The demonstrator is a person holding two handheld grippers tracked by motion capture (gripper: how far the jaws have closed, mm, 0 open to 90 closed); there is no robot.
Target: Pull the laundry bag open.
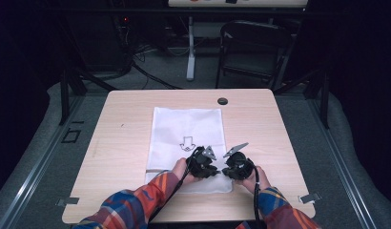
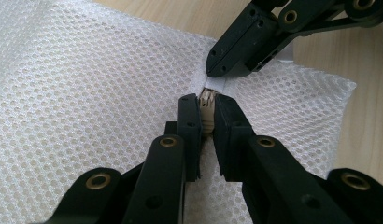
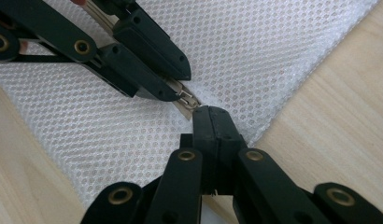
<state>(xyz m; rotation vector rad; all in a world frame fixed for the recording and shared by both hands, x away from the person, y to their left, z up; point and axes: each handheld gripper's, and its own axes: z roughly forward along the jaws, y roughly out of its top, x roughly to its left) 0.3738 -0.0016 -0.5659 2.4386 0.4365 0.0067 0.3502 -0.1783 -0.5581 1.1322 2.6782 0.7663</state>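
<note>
Both tongs pinch the mesh bag (image 1: 186, 129) (zipper pull (image 2: 207, 106) in left).

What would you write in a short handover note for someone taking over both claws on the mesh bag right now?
Left claw: shut on the small pale zipper pull of the white mesh laundry bag.
Right claw: shut on the bag's fabric right beside the pull, bracing it.
Position: the bag lies flat on the light wooden table, and both claws meet at its near end.
Done: both grips are set.
Left: slide the pull along the zipper, probably while the right claw holds the fabric steady. How far the zipper has travelled cannot be told.
</note>
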